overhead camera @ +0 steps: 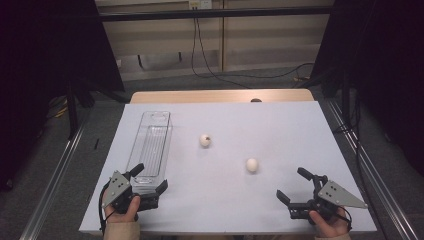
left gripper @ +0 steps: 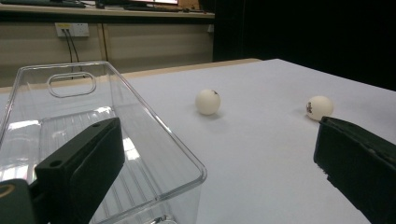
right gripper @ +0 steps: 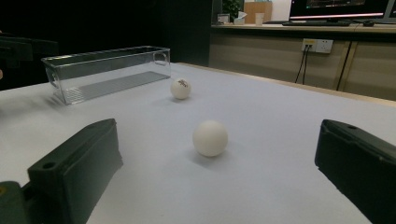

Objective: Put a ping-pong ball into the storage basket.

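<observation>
nothing done yet: both balls, near ball (overhead camera: 252, 165) and far ball (overhead camera: 205, 140), lay on worktop (overhead camera: 280, 125), clear box (overhead camera: 150, 147) empty. left hand-held gripper (overhead camera: 149, 184) and right hand-held gripper (overhead camera: 295, 189) open, holding nothing.

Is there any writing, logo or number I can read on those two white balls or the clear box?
No readable text.
Far ball: a small dark mark, too blurred to read.
Near ball: a dark mark on its side, too small to read.
Clear box: no label visible.
</observation>
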